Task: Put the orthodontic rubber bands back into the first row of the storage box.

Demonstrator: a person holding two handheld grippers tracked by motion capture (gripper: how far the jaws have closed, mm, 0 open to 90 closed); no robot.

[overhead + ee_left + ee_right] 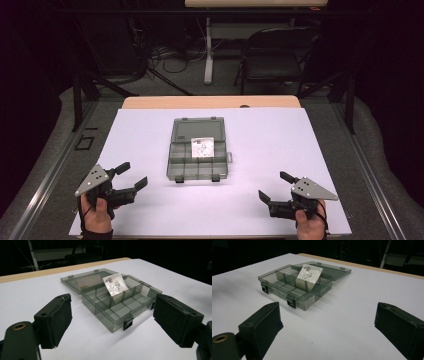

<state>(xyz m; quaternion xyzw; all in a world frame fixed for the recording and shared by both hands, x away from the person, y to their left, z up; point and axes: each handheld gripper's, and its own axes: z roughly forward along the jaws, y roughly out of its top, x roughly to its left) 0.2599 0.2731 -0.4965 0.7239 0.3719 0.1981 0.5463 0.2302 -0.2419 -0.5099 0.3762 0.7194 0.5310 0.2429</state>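
I see the box [199,150] on the tabletop [280,145], ahead of and between my left claw [132,176] and right claw [274,187]. Its lid [198,129] lies behind it; a packet [202,148] leans inside.

This looks like a lab or recording studio set up for handling trials. A white-covered table [280,130] stands in the middle, its wooden edge showing at the far side. Around the table all is dark. Beyond its far edge, loose cables [170,57] lie tangled on a grey carpeted floor [165,82]. Also beyond it stand a black folding chair [272,57] and a second desk's white leg [208,50].
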